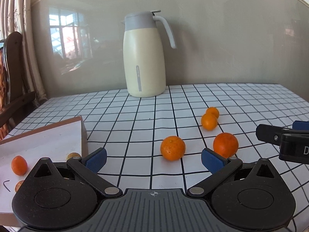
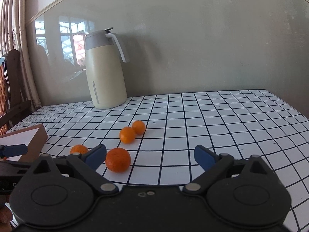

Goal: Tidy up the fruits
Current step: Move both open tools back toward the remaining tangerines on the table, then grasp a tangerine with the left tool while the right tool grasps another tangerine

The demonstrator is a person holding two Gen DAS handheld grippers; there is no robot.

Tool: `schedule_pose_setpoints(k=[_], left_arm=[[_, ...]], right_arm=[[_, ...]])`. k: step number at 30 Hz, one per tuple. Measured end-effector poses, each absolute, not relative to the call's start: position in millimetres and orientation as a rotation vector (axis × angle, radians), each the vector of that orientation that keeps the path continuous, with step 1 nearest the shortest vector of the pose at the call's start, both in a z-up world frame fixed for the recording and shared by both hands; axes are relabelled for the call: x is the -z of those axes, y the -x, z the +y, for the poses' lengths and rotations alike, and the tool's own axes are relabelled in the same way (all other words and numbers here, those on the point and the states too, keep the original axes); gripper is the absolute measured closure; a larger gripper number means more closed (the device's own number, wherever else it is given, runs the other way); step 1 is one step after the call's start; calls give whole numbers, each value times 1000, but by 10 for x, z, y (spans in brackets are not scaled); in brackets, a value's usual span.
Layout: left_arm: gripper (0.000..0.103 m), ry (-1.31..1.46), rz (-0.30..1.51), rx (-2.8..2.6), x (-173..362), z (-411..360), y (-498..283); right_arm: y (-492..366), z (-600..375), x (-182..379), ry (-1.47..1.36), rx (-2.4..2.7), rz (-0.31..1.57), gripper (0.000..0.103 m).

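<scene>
Four oranges lie loose on the checked tablecloth. My left gripper (image 1: pixel 154 161) stands open, and one orange (image 1: pixel 172 147) lies just ahead of the gap between its blue pads, touched by neither. A darker orange (image 1: pixel 225 145) sits beyond its right pad. In the right wrist view that darker orange (image 2: pixel 118 162) lies between the fingers of my right gripper (image 2: pixel 150 156), close to the left pad; the pads do not press on it. Two smaller oranges (image 2: pixel 127 134) (image 2: pixel 138 127) touch each other farther back. At the left is a white box (image 1: pixel 58 135) with small oranges (image 1: pixel 19 165) in it.
A tall cream jug (image 1: pixel 144 58) with a grey lid stands at the back by the wall. A dark wooden chair (image 1: pixel 13 77) and curtains are off the table's left edge. A black finger (image 1: pixel 270 135) of the right gripper reaches in from the right.
</scene>
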State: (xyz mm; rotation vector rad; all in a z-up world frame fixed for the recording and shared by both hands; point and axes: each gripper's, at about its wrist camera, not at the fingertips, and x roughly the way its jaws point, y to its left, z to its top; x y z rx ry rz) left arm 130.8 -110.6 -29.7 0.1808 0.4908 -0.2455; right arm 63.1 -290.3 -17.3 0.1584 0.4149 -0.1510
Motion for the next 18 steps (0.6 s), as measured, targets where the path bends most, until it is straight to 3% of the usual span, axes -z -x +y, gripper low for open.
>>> schedule_pose_setpoints(k=[1,3,7,9,18], left_arm=[[0,-185,492,245,304,-1114,-1321],[0,-196,493,240,323,-1141,-1373],[2,-212,509,246,373,-1175,-1472],[15,-214,531,265,403,-1192,-1527],[21,-225,553,287,494,-1302,-1661]], right_arm=[[-662,-2912,181,-166,145,426,29],[-736,-2921,203,-187,117,453,35],[-856,-2870,226,-196,87,473,36],[-909,-2825,232,-185,68,482,42],[-1099,-2766,301,-208,32,524,50]])
